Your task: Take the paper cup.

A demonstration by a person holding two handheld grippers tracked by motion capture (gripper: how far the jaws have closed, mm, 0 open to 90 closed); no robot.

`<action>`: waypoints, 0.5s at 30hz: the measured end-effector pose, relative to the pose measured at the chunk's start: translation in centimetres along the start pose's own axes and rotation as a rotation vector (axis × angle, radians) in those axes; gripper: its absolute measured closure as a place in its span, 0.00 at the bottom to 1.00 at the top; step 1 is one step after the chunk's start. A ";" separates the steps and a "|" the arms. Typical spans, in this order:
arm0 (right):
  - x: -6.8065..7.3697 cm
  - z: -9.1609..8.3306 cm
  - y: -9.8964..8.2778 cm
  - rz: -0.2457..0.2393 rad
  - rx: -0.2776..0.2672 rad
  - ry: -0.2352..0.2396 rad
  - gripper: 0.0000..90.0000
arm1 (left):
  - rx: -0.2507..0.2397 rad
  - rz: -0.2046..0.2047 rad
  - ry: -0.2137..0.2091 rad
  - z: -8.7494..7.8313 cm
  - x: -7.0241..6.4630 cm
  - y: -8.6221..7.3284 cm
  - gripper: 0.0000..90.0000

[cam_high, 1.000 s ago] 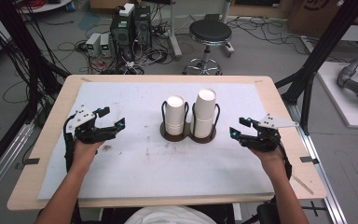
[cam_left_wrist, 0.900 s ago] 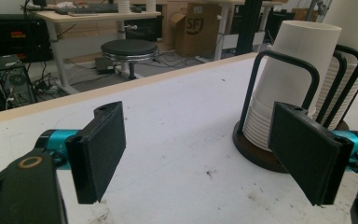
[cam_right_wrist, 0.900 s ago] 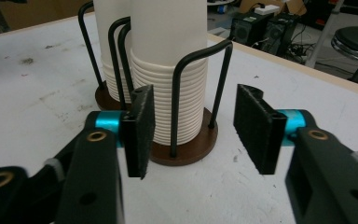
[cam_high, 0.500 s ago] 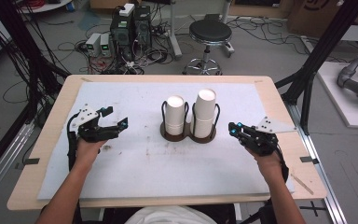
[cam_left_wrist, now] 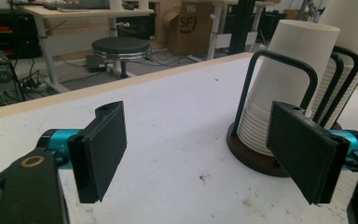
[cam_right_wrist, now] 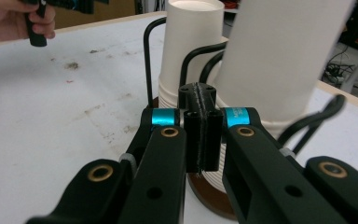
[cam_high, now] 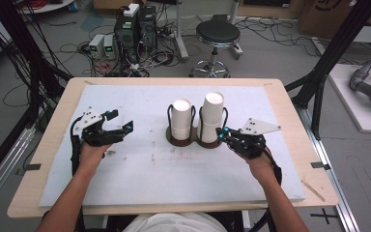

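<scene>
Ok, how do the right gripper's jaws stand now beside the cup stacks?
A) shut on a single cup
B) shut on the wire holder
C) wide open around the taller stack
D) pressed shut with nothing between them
D: in the right gripper view the right gripper shows both jaws pressed flat together, empty, just short of the taller cup stack.

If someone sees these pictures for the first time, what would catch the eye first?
Two tall stacks of white paper cups stand in a dark wire holder at the middle of the white-covered table. The right gripper, jaws shut with nothing between them, sits close beside the holder. The left gripper, jaws wide open, waits well apart on the left.
</scene>
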State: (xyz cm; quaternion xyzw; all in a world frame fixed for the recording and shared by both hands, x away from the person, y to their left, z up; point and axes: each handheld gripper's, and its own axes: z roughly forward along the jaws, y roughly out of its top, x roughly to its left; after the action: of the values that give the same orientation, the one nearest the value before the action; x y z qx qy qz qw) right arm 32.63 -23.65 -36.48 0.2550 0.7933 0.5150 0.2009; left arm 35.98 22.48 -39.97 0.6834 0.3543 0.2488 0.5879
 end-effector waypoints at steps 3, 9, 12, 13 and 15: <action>0.1 0.8 0.2 0.001 0.003 0.008 1.00 | -0.004 0.007 0.009 -0.1 0.0 0.4 0.23; 0.8 4.0 0.3 -0.007 0.016 0.015 1.00 | 0.013 0.010 0.020 0.1 -0.1 0.3 0.23; 0.8 4.9 0.3 0.012 0.009 0.015 1.00 | 0.021 0.016 0.017 0.2 -0.1 0.3 0.23; 0.8 5.1 0.4 0.018 0.008 0.016 1.00 | 0.022 0.022 0.013 0.1 -0.3 0.3 0.23; 1.0 5.4 0.4 0.017 0.000 0.025 1.00 | 0.022 0.025 0.009 0.1 -0.5 0.2 0.23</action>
State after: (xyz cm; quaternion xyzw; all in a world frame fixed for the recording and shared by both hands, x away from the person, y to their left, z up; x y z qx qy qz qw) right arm 35.12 -19.02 -38.25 0.2552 0.7936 0.5198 0.1868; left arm 35.80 22.03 -39.73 0.6930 0.3510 0.2554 0.5756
